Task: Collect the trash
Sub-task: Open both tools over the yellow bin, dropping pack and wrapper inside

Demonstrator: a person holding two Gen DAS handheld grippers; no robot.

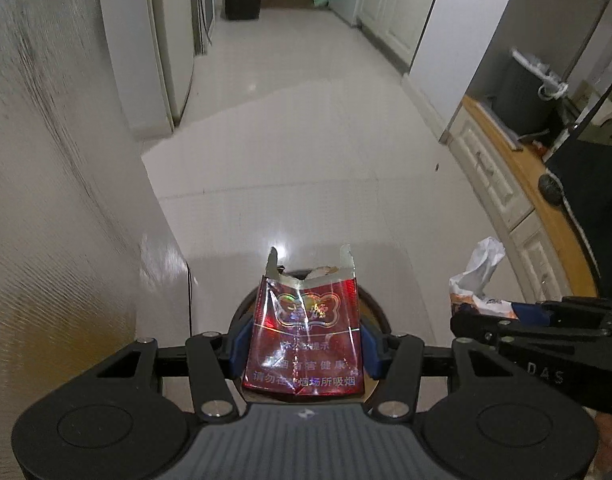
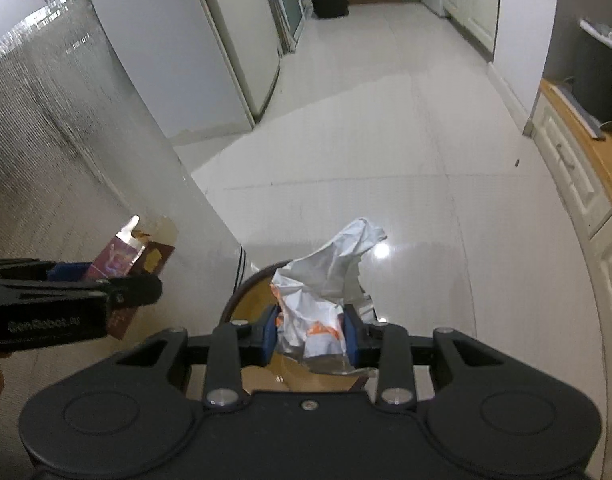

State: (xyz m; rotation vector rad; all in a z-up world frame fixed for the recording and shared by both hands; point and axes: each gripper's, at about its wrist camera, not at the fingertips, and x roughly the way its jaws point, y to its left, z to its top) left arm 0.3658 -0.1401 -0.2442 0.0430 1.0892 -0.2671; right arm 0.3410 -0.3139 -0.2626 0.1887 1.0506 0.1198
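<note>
A torn red cigarette pack (image 1: 303, 332) is pinched between the blue pads of the left gripper (image 1: 303, 344). A crumpled white and orange wrapper (image 2: 322, 304) is squeezed by the right gripper (image 2: 310, 336). Both are held side by side above a round brown bin (image 2: 261, 300) on the white floor (image 1: 306, 140).

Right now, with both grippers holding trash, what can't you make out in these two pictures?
- Bin: both views show only a dark rim and tan inside; the grippers and trash cover the rest.
- Red cigarette pack: whether anything is inside it; the left gripper hides its bottom edge.
- Crumpled white wrapper: print unreadable in the folds within the right gripper.
- Dark speck on the floor: too small to identify.
</note>
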